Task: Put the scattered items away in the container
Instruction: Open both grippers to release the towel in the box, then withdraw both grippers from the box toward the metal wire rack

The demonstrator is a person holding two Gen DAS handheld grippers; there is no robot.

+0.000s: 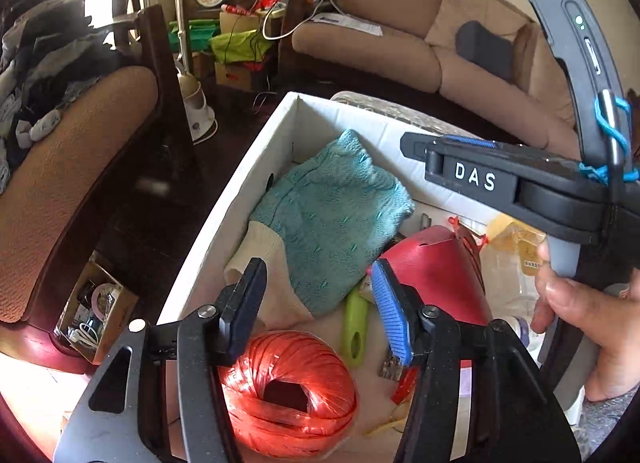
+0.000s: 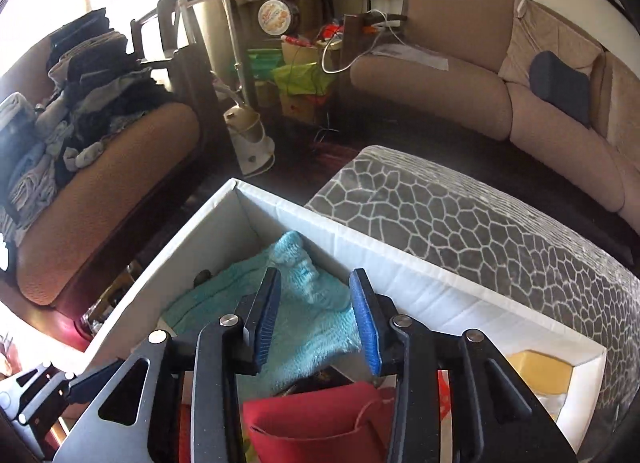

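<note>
white cardboard box (image 1: 224, 223) holds many things | both grippers (image 1: 316, 303) (image 2: 316, 319) spread, holding nothing | looks nearly done

Left gripper (image 1: 318, 307) tilted downward, jaws spread wide, nothing between its fingers. Right gripper (image 2: 316, 319) likewise open and empty, blue pads (image 2: 366, 327) facing inward; in the left wrist view its dark body extends leftward across the upper right. Right hand (image 1: 588, 311) wrapped around its grey handle, thumb forward.

Left tool (image 1: 316, 305) agape (empty) — over twine ball (image 1: 288, 395) in box (image 1: 224, 219).
</note>
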